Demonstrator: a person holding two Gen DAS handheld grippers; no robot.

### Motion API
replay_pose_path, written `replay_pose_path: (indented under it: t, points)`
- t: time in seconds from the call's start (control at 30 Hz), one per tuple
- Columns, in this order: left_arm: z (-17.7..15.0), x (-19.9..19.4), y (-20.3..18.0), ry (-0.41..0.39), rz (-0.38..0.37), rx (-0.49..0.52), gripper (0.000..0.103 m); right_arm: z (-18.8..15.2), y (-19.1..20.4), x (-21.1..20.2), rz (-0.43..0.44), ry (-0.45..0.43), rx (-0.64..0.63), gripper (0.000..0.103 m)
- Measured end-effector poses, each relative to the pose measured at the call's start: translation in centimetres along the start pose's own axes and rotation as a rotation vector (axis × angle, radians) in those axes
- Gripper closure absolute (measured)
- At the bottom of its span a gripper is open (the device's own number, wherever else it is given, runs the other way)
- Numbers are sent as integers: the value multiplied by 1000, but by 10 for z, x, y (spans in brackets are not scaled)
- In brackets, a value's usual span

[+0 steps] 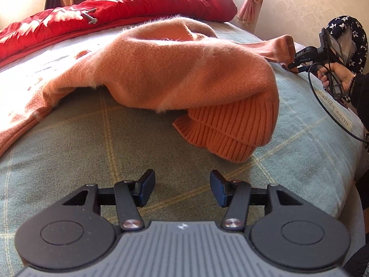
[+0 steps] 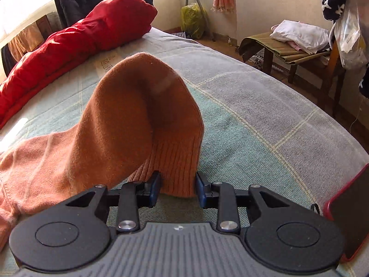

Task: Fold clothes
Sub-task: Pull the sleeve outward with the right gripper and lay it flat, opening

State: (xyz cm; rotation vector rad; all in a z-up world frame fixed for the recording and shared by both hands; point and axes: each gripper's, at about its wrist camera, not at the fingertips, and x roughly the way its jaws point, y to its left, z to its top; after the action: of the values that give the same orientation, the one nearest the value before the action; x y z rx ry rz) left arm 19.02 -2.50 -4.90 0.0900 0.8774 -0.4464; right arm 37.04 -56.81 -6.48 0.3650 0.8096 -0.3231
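Two claws over one bed (image 1: 92, 143), one garment in work.

Far left edge of the bed: the red quilt (image 1: 115, 7) is bunched along it. Judged to have been pushed aside to leave the checked cover free for folding.

Middle of the bed: the orange sweater (image 1: 175, 69) lies in a loose mound, not flat. Its body is doubled over and its ribbed hem (image 1: 230, 127) sticks out on the near side in two layers. The left part trails flat toward the left edge.

Near edge, centre: the left claw (image 1: 182, 189) hangs just short of the hem with its jaws spread. Nothing is between them, only bare cover below. Judgement: it waits there so it can take the hem or pin the body once the sleeve is placed.

Toward the right edge: the right claw (image 2: 178, 189) pinches the ribbed cuff (image 2: 177, 161) of one sleeve (image 2: 138, 115), with the pads against both sides of the knit. The sleeve rises from the body in a raised arch and comes down into the jaws, so the claw carries its weight. Holding it by the cuff lets the whole sleeve be carried across in one piece. The left wrist view shows the person's hand (image 1: 339, 78) on that tool's handle, at the right edge.

Stage, judged: early. One sleeve is in hand and the body is still rumpled. Risk: the soft knit may drag the mound along.
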Motion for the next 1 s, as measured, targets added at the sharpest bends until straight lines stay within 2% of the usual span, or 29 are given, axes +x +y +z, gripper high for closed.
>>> replay_pose_path:
  t: [0.03,0.07,0.23,0.67,0.83,0.87,0.9,1.0]
  points:
    - [0,0,0,0,3,-1,50,1,-1,0,6,-7,13,83]
    - [1,0,1,0,5,-2,50,3,-3,-1,4,-11,18,94]
    - [2,2,2,7,8,-3,50,22,-14,-18,-84,-68,-17,94]
    - [12,5,-3,3,4,20,50,60,-48,-41,-353,-153,-112,94]
    - [13,5,-5,0,7,15,50,65,-47,-52,-385,-175,-127,92]
    - [13,3,-6,-3,6,17,50,65,-46,-54,-395,-180,-138,86]
    - [13,2,-7,-7,5,20,50,63,-42,-57,-386,-182,-147,83]
    - [11,-4,-10,-16,0,27,50,54,-27,-67,-325,-174,-177,83]
